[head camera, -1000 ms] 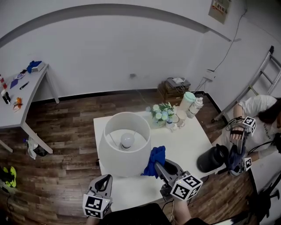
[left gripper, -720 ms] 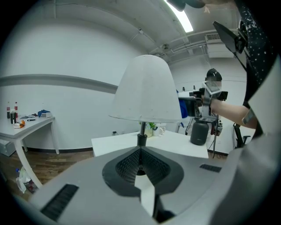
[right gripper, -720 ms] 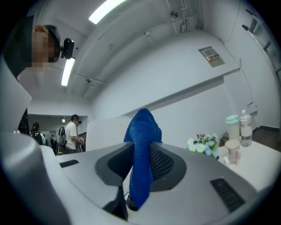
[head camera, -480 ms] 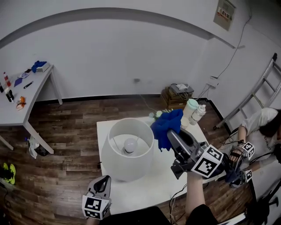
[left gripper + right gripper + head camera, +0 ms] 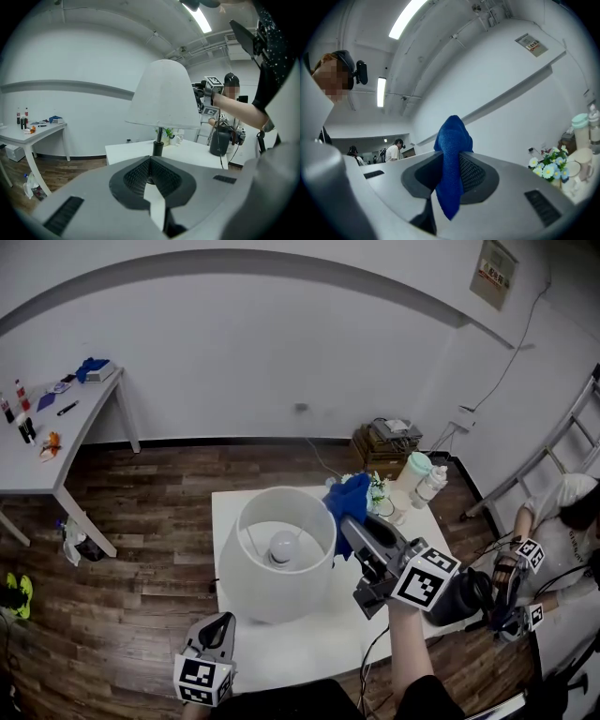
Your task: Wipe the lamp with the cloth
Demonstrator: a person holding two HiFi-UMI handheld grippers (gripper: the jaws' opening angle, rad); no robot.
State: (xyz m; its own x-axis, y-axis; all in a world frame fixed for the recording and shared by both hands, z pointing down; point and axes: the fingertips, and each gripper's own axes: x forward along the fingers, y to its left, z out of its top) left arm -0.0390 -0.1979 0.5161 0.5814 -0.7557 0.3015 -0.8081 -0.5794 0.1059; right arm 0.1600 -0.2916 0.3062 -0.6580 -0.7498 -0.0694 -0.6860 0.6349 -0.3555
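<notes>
A white lamp [image 5: 279, 559] stands on the white bench [image 5: 309, 638], close to its left edge. Its round bulb [image 5: 283, 542] shows down inside the wide shade [image 5: 246, 577]. The right claw [image 5: 350, 524] is up in the air over the far half of the bench, just to the right of the shade's rim. Its jaws are closed tight on a blue cloth [image 5: 348, 503]. The cloth is pinched in the middle, with one end poking up past the jaws and the other end hanging down. The cloth is right beside the shade's rim, but it is hard to tell if the two touch. The left claw [image 5: 223, 624] is low down by the near left corner of the bench, just off it, and it points at the lamp. Its jaws are closed together with nothing in them. Behind the cloth, at the far edge of the bench, are small flowers [image 5: 378, 491]. By the far right corner stand a tall cup [image 5: 413, 472] with a green lid and a bottle [image 5: 429, 486]. A dark jug [image 5: 457, 594] sits by the right edge. Another person [image 5: 562, 521] sits past the right edge of the bench. A grey bench [image 5: 47, 465] with small things on it stands by the wall, well away to the left.
</notes>
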